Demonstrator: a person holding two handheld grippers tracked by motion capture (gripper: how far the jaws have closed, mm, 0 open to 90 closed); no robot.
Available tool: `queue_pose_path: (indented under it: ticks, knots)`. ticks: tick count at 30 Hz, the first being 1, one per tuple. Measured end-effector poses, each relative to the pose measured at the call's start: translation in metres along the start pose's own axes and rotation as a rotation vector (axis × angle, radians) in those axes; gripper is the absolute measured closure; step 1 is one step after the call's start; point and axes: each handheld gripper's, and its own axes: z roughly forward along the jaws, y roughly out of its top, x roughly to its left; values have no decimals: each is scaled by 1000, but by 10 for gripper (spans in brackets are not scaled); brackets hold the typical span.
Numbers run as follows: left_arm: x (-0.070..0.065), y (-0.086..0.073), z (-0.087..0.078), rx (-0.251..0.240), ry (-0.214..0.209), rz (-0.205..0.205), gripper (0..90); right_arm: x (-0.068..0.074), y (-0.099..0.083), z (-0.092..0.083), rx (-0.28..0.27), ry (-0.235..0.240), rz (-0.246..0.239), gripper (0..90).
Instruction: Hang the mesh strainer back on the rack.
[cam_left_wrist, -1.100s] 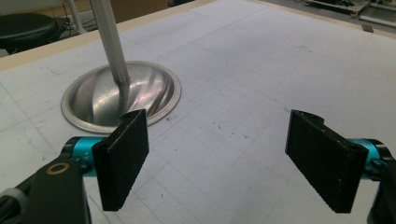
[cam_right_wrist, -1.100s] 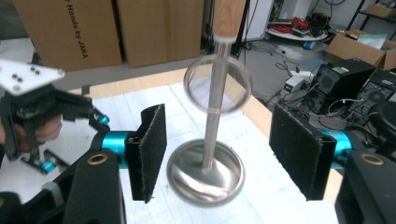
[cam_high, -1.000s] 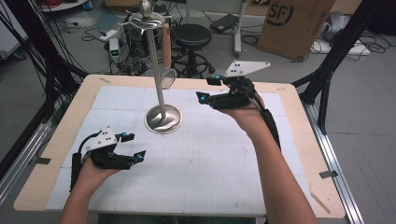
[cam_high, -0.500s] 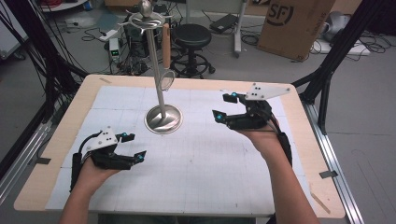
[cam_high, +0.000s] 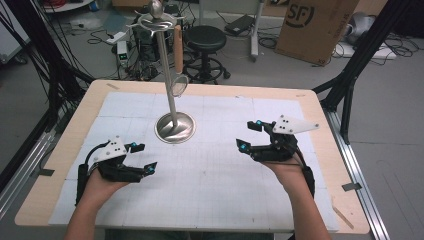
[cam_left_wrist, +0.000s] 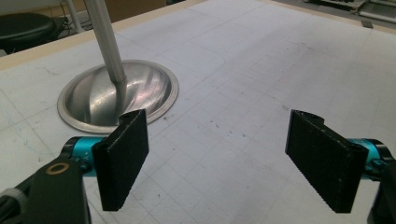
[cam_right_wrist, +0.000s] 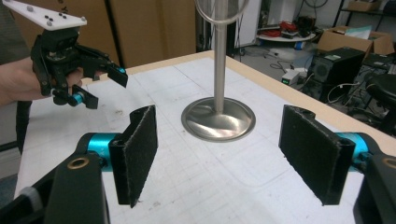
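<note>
Steel stand (cam_high: 174, 127) is standing upright at the middle of the gridded mat (cam_high: 215, 180), with a small strainer (cam_high: 179, 86) hanging from its top hooks. The right gripper (cam_high: 250, 136) is sitting low to the stand's right, its jaws having just been opening with nothing between them. The left gripper (cam_high: 143, 156) is resting near the base, jaws apart and empty. Judging by this, the hanging step looks finished; next calls for parking both hands clear

a lab: black rig frame (cam_high: 30, 55), tangled cables (cam_high: 100, 35), cardboard box (cam_high: 315, 25), stool (cam_high: 202, 37).
</note>
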Motion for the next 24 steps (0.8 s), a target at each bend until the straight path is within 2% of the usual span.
queue_pose_path:
  ticks: [5,12,19,24]
  knots:
    - [0,0,0,-1,0,0,220,2,-23,-4,-4,-15,38,260]
    - [0,0,1,2,-2,1,220,3,-53,-5,11,-42,58,240]
    - [0,-1,1,2,0,-3,220,5,-73,-6,19,-43,69,222]
    - [0,-1,2,0,-3,-1,220,4,-84,-8,54,-47,77,198]
